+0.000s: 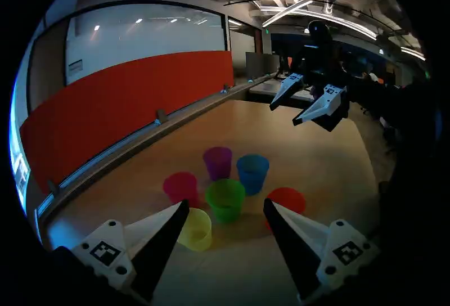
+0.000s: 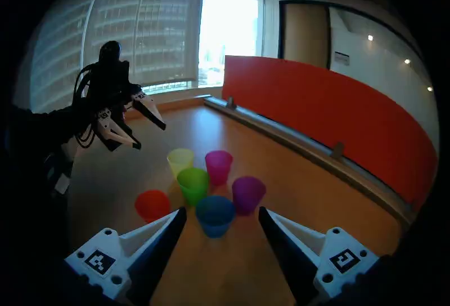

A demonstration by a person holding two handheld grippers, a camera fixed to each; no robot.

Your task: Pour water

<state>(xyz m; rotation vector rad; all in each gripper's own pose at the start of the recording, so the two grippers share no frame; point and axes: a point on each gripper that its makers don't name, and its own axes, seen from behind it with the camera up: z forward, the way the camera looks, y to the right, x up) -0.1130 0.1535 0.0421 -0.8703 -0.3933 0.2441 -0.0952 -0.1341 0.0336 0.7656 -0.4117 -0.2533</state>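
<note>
1. Left tool (image 1: 225,203): jaws wide and empty. It is poised above the bench (image 1: 315,154), looking down on a tight cluster of six upright cups.
2. Cluster, left to right in the left gripper view:
   - pink cup (image 1: 181,187), well ahead of the left finger
   - yellow cup (image 1: 196,228), just beside the left finger and nearest the tool
   - green cup (image 1: 225,198), dead ahead in line with the gap
   - purple cup (image 1: 217,161), beyond the green
   - blue cup (image 1: 252,172), also on the far side
   - red cup (image 1: 287,199), close by the right finger
3. Right tool (image 2: 221,210): jaws wide and empty, facing the cluster from the opposite side. The blue cup sits straight ahead in its gap and nearest to it.
4. Judgement: every cup's long axis is vertical, so a level grasp from the side suits. The yellow and green cups fall to the left tool and the blue cup to the right tool.
5. Water in any cup: cannot tell.
</note>
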